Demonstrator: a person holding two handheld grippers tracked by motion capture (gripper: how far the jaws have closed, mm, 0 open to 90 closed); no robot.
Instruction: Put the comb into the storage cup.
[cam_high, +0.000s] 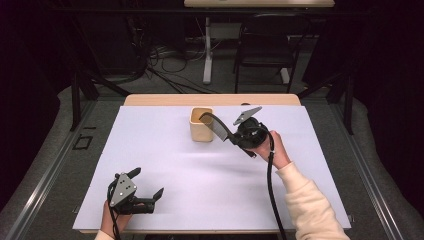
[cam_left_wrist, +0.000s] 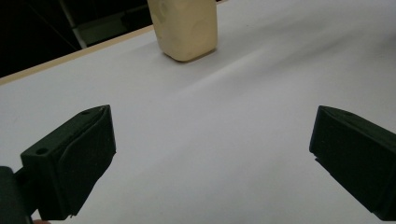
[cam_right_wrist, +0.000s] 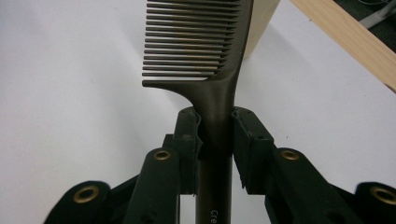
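A dark wide-toothed comb (cam_right_wrist: 196, 42) is clamped by its handle in my right gripper (cam_right_wrist: 217, 126), which is shut on it. In the high view the comb (cam_high: 220, 131) slants up and left from the right gripper (cam_high: 235, 139), and its far end reaches the open top of a beige cup (cam_high: 201, 127). I cannot tell whether the tip is inside. The cup (cam_right_wrist: 261, 23) stands just behind the teeth. At the near left, my left gripper (cam_high: 148, 182) rests low over the white sheet. The left gripper (cam_left_wrist: 212, 154) is open and holds nothing, and the cup (cam_left_wrist: 187, 28) stands far ahead of it.
A white sheet (cam_high: 200, 190) covers the wooden table (cam_high: 165, 100). Past the table's far edge stand a black chair (cam_high: 265, 50), a white desk leg (cam_high: 207, 55) and loose cables on the floor. Black stands flank the table on both sides.
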